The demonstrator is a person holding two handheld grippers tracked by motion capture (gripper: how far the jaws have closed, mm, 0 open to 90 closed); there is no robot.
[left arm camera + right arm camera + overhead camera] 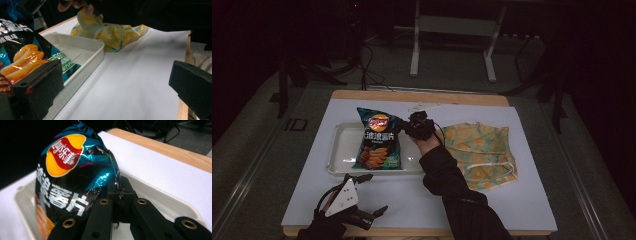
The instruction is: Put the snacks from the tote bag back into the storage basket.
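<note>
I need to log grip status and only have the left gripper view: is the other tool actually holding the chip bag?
Observer: Yes. In the right gripper view the right tool is pinched shut on the chip bag's side edge.
Operator: Is the bag over the tray?
Observer: The high view shows the bag in the white tray.
Operator: Where is my tool?
Observer: The left tool sits open near the table's front edge, short of the tray.
</note>
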